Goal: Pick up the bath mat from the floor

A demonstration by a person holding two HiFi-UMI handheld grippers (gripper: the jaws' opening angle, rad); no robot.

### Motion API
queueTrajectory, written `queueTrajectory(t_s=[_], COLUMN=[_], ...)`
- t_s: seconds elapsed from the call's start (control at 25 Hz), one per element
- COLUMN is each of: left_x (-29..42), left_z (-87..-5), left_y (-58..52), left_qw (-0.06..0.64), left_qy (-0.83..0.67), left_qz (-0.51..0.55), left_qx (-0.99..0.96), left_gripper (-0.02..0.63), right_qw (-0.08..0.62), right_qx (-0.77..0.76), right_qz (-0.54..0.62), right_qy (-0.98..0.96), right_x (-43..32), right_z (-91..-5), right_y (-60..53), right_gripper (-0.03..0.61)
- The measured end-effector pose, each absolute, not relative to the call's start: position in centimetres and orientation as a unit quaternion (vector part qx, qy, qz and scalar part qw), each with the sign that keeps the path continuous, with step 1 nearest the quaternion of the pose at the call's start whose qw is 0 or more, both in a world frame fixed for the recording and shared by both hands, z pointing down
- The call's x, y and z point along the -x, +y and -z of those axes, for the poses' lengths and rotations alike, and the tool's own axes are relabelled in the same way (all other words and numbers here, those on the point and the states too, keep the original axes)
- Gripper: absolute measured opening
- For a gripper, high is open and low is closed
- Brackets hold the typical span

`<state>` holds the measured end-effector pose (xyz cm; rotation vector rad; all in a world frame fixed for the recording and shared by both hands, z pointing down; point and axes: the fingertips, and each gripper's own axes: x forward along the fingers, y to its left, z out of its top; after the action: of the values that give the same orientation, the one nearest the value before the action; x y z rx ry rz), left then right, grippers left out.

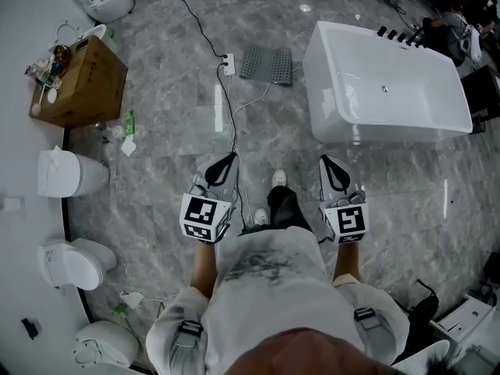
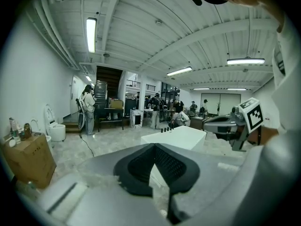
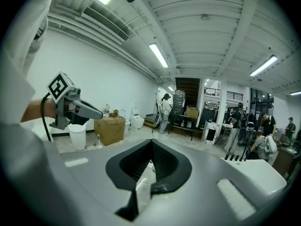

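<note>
bathtub (image 1: 387, 92) — on floor (image 1: 172, 123) | cardboard box (image 1: 82, 80) — near toilets (image 1: 66, 174)

Floor cable (image 1: 231, 123) end hidden beneath person's torso (image 1: 273, 280); distant people (image 2: 157, 111) too small.

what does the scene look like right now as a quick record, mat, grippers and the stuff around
bath mat: grey, flat on the floor, untouched
bathtub: white, just right of the mat
power strip: just left of the mat, cable running toward the person
left gripper: jaws together, empty, well short of the mat
right gripper: jaws together, empty, level with the left one
cardboard box: far left, by the wall
toilets: lined up along the left wall
</note>
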<state>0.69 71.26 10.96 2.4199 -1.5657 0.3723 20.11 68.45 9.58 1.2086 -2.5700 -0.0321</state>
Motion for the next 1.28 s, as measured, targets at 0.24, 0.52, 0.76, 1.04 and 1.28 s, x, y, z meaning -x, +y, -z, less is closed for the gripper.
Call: queueTrajectory(t_s=[0.24,0.52,0.76,1.04,1.28], left_x=[-0.3,-0.5,-1.1,-1.5,-1.1], left_z=[-11.2,-10.8,-10.8,-9.6,-10.1], left_y=[66.4,60.2,55.1,50.4,47.3], left_qw=[0.116,0.123,0.121,0.113,0.117], left_qy=[-0.547,-0.559,-0.567,-0.572,-0.570], left_qz=[-0.132,-0.137,-0.144,-0.137,-0.143], left_qx=[-0.819,-0.808,-0.802,-0.801,-0.801], left_gripper=[0.005,0.005,0.005,0.005,0.005], right_qw=[0.144,0.130,0.132,0.116,0.113], right_qx=[-0.395,-0.381,-0.375,-0.368,-0.367], right_qz=[0.010,0.012,0.015,0.022,0.022], right_qy=[-0.907,-0.915,-0.918,-0.922,-0.923], right_x=[-19.3,-19.6,-20.5,-20.8,-20.2], right_z=[-10.0,-9.2,-9.2,-7.4,-7.4], right_y=[63.4,56.2,50.4,45.7,42.7], right_gripper=[0.002,0.002,0.002,0.002,0.002])
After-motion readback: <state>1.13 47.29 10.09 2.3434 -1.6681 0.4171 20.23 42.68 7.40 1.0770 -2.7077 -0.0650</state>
